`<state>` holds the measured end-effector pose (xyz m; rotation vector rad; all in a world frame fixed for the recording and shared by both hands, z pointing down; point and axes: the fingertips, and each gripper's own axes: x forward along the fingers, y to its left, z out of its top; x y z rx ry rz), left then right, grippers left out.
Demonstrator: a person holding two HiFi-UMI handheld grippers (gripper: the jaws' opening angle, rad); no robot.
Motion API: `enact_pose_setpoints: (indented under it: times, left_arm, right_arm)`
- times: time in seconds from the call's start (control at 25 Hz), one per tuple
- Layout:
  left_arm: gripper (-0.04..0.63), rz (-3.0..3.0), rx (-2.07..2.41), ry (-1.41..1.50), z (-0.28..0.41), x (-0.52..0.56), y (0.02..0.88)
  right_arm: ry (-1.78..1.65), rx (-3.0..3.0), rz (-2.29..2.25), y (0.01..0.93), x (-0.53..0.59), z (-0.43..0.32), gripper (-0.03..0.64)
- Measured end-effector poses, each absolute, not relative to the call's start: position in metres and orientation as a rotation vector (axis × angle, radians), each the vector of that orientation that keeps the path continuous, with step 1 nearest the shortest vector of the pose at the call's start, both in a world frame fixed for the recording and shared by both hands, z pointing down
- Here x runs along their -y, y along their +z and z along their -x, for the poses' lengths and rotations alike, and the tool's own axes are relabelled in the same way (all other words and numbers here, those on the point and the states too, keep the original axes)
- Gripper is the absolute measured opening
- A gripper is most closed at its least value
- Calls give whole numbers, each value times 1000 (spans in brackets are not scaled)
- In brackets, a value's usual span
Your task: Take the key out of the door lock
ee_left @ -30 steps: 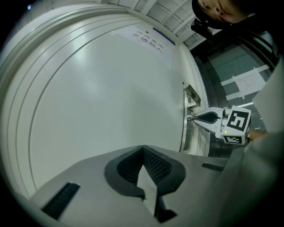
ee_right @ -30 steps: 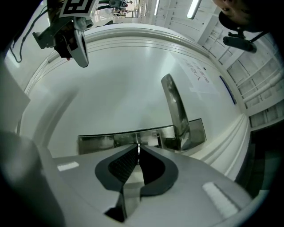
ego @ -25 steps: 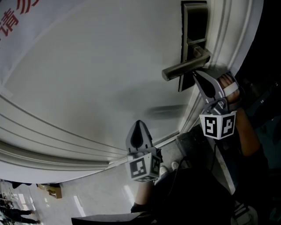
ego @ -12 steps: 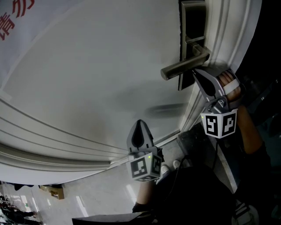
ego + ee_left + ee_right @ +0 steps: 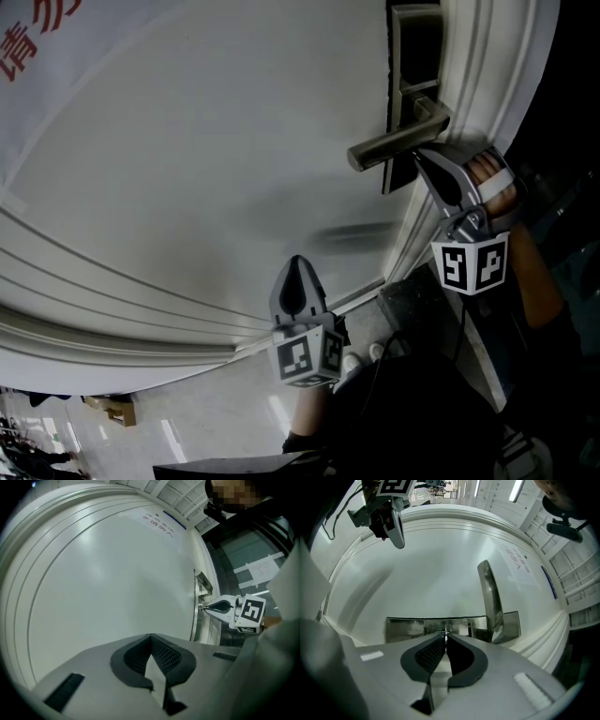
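On the white door (image 5: 206, 141), a metal lock plate (image 5: 417, 56) carries a lever handle (image 5: 398, 141). My right gripper (image 5: 419, 155) has its tips against the plate just below the handle. In the right gripper view the jaws (image 5: 446, 633) are pinched together on a small bright bit of the key (image 5: 446, 632) at the lock plate (image 5: 408, 629); the rest of the key is hidden. The left gripper view shows the same tips (image 5: 202, 606) touching the plate's edge. My left gripper (image 5: 298, 261) hangs lower and left, shut and empty, apart from the door hardware.
Raised mouldings (image 5: 112, 281) run across the door below the left gripper. The door frame (image 5: 497, 84) stands right of the lock plate, with a dark gap beyond it. A paper notice (image 5: 161, 522) is stuck high on the door. A person's arm (image 5: 525, 272) holds the right gripper.
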<state>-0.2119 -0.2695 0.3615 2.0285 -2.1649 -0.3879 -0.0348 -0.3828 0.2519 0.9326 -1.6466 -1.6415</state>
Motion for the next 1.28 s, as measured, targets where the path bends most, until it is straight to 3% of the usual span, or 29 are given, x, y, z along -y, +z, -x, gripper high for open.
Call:
enact_pose_setpoints:
  times: [1.28]
  left_arm:
    - [0, -2004, 2170, -389, 219, 268, 364]
  right_arm:
    - [-1633, 1637, -903, 251, 381, 34, 12]
